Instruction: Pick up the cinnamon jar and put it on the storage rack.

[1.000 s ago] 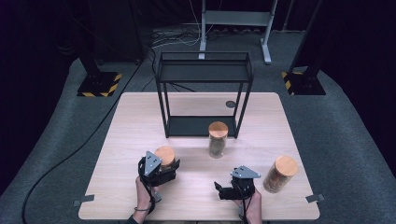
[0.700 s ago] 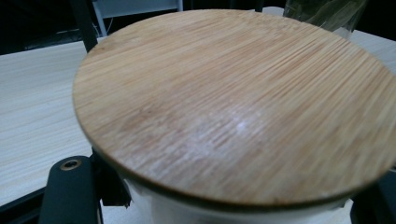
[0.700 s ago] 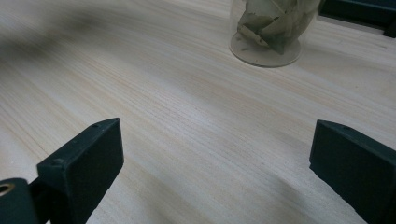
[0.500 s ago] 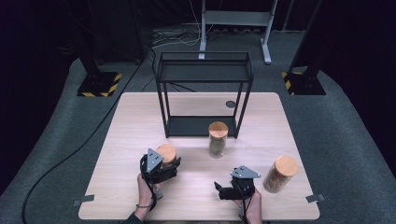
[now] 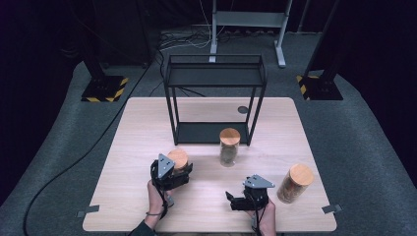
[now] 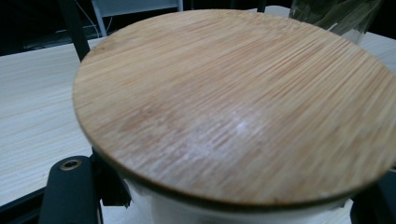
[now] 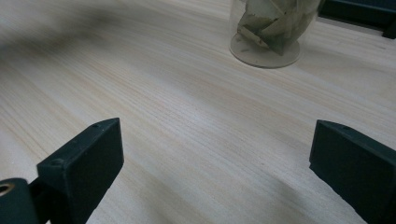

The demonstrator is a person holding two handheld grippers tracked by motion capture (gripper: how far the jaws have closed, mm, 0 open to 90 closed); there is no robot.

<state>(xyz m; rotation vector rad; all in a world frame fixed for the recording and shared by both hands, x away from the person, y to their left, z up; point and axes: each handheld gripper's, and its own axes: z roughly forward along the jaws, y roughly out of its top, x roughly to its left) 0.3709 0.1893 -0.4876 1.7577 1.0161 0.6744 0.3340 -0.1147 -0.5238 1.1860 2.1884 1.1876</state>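
Three lidded jars stand upright on the tabletop (image 5: 137,128), and the leftmost jar (image 5: 178,161) is already in hand. The left gripper (image 5: 178,173) has its fingers (image 6: 70,191) closed around the glass body just under the bamboo lid (image 6: 233,102), one on each side, so the jar's long axis runs vertical between them. Ahead of it stands the black wire rack (image 5: 215,98), open-sided toward the person, which looks like the likely destination; the jar lies just short of the rack's left front leg. The middle jar (image 5: 229,146) of dried leaves sits near the rack's front edge. The right gripper (image 5: 238,200) rests low with fingers (image 7: 84,163) spread wide, holding nothing. The right jar (image 5: 295,183) stands just beside it.
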